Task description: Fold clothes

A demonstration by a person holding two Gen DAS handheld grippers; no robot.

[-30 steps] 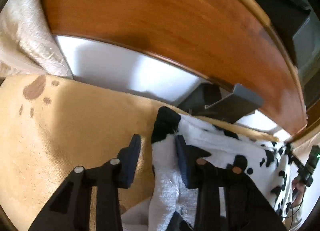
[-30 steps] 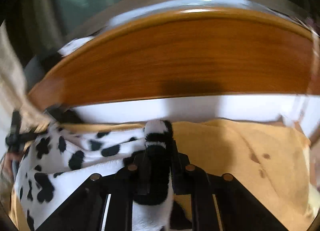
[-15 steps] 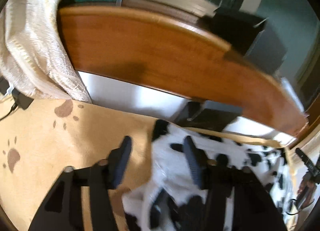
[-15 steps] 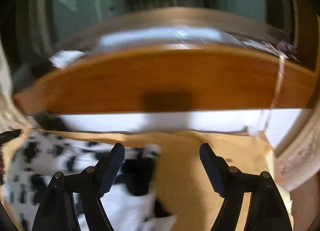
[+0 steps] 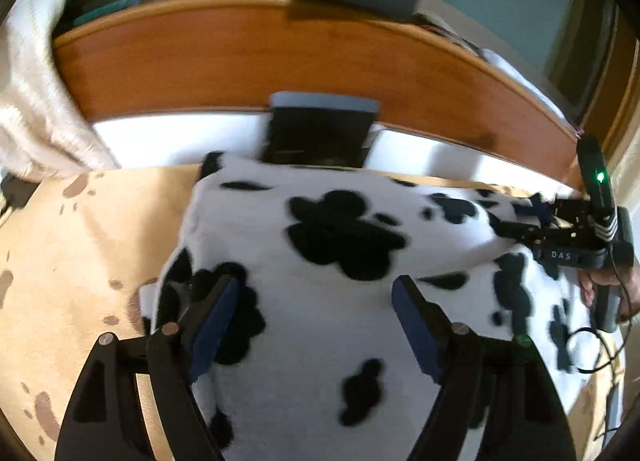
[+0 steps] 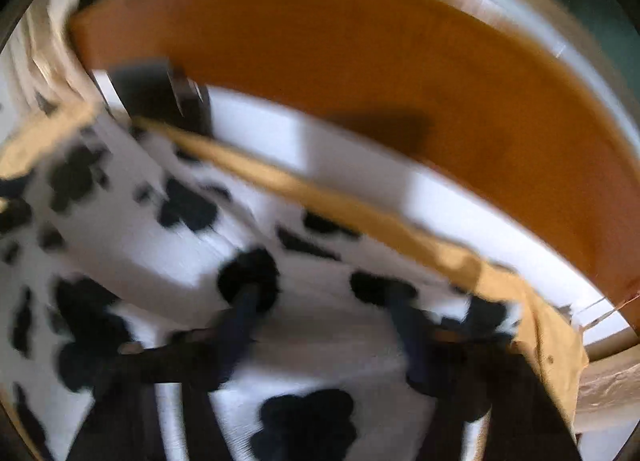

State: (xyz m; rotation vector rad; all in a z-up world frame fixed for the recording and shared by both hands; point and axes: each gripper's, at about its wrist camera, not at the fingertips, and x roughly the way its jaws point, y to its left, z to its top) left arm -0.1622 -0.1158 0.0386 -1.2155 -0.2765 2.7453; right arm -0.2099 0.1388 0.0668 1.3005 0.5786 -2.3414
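Note:
A fluffy white garment with black cow spots (image 5: 328, 261) lies spread on a tan blanket with brown paw prints (image 5: 80, 245). My left gripper (image 5: 316, 297) hovers above the garment, open, nothing between its blue-padded fingers. In the left wrist view my right gripper (image 5: 532, 217) reaches in from the right edge over the garment's far right part, held by a hand (image 5: 600, 285). The right wrist view is blurred; there my right gripper (image 6: 324, 305) stands open over the spotted garment (image 6: 160, 245), with nothing between its fingers.
A curved wooden headboard (image 5: 280, 53) runs across the back, white mattress edge (image 5: 160, 137) below it. A dark grey box (image 5: 320, 129) stands against the headboard behind the garment. A cream towel (image 5: 32, 93) hangs at the left. A cable (image 5: 592, 349) trails at the right.
Both grippers let go of the garment's corners and opened wide. They have pulled back toward me, and the garment now lies flat under them. The right view swings fast.

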